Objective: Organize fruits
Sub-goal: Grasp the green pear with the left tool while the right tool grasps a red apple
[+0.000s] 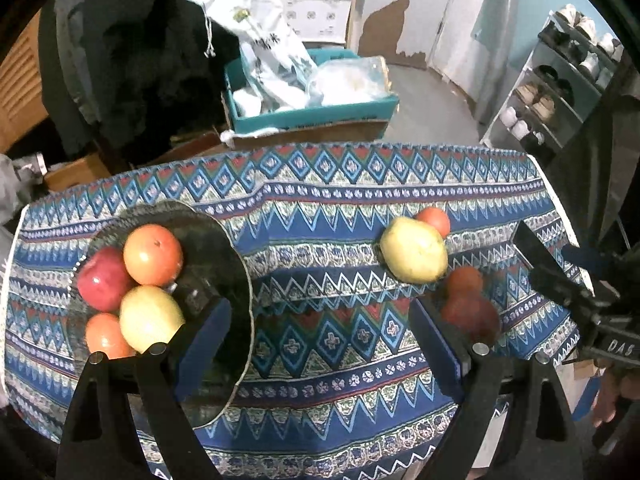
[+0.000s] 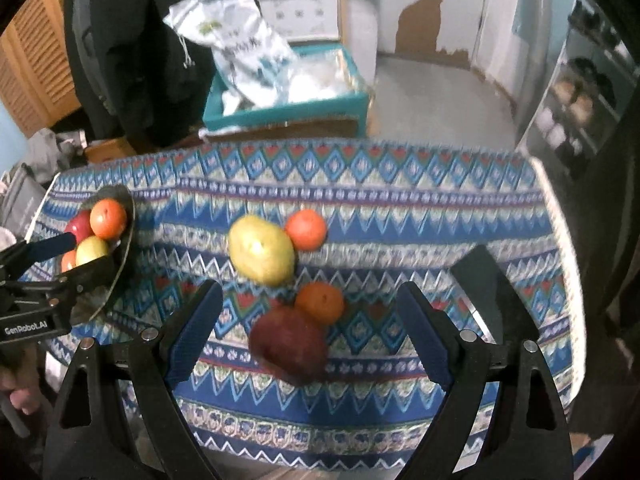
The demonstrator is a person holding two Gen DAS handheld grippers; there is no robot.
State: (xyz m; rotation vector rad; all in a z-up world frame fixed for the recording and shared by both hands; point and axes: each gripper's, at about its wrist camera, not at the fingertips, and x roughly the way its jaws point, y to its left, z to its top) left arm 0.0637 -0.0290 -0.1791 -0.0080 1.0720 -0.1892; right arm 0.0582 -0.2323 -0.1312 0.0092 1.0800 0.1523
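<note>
Patterned blue cloth [image 1: 340,264] covers the surface; behind it a teal box [image 1: 308,114] with white bags and a shoe rack [image 1: 560,92] at far right.

Left wrist view: left tool [image 1: 320,328] has its fingers wide apart, nothing between them. Dark glass plate [image 1: 224,248] sits at its left finger, which overlaps the plate's near side. On the plate: red apple [image 1: 102,278], orange [image 1: 152,254], yellow pear [image 1: 150,316], a second orange [image 1: 105,336], all bunched and touching. Ahead-right of the tool a loose yellow pear [image 1: 414,250] with an orange [image 1: 434,219] just behind it. Right tool [image 1: 560,276] shows at the right edge.

Right wrist view: right tool [image 2: 310,328] also spread apart, empty. Between its fingers, blurred, a dark red apple [image 2: 290,344] touching an orange [image 2: 322,302]. Further ahead the pear [image 2: 262,250] and far orange [image 2: 306,229], touching. Plate [image 2: 126,236] with fruit far to the left, left tool [image 2: 64,260] over it.
</note>
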